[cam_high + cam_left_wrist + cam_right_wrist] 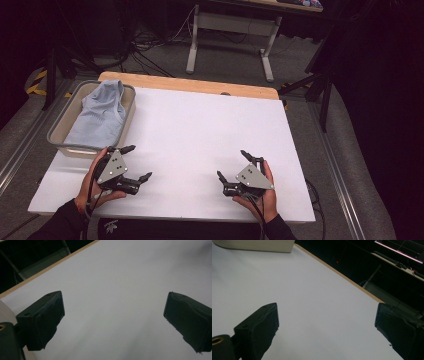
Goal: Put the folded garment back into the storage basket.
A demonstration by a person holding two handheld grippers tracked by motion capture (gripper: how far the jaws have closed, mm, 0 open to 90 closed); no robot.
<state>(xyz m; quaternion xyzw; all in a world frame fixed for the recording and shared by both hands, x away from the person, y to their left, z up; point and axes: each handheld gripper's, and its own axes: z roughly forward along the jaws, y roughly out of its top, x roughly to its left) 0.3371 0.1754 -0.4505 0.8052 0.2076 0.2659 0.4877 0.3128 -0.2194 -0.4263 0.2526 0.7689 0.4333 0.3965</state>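
Blue cloth (100, 112) sits in bin (62, 127); left gripper (136, 162) and right gripper (233, 164) spread, empty — probably poised to reach

No text, label, brand, number or sign is legible anywhere here, on any surface, in any of the views.

Both hands are holding low: left hand-held gripper (134, 162) and right hand-held gripper (232, 164) gaping wide, jaws empty.
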